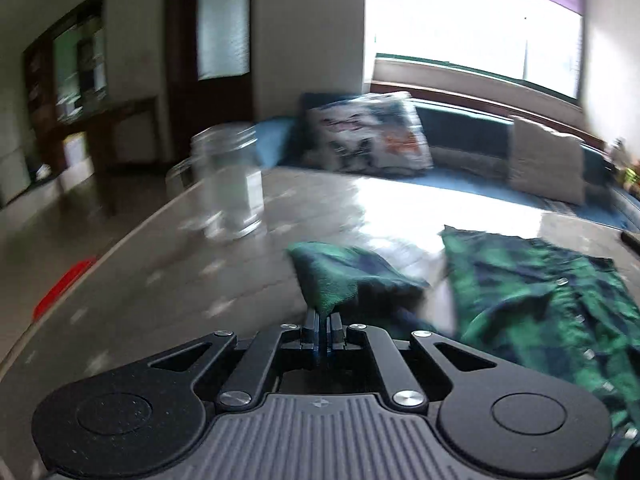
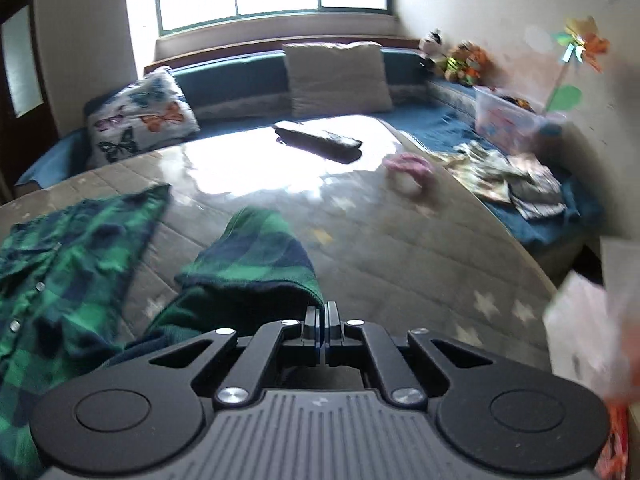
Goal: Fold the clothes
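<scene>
While the table [image 2: 400, 248] fills both my views, the green plaid shirt [image 1: 540, 312] lies spread on it, at three o'clock from my left gripper [image 1: 323, 322] and nine o'clock from my right gripper [image 2: 322, 312]. Both have their jaws clamped tight, each pinching a raised fold of that shirt. A clear jar [image 1: 232, 184] stands at eleven o'clock in the left view.

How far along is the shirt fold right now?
Early. Done: the green plaid shirt lies spread, buttons up, on the table. In hand: the left gripper and right gripper are each shut on a sleeve end, lifted. Left: laying both sleeves in, then folding the body.
</scene>
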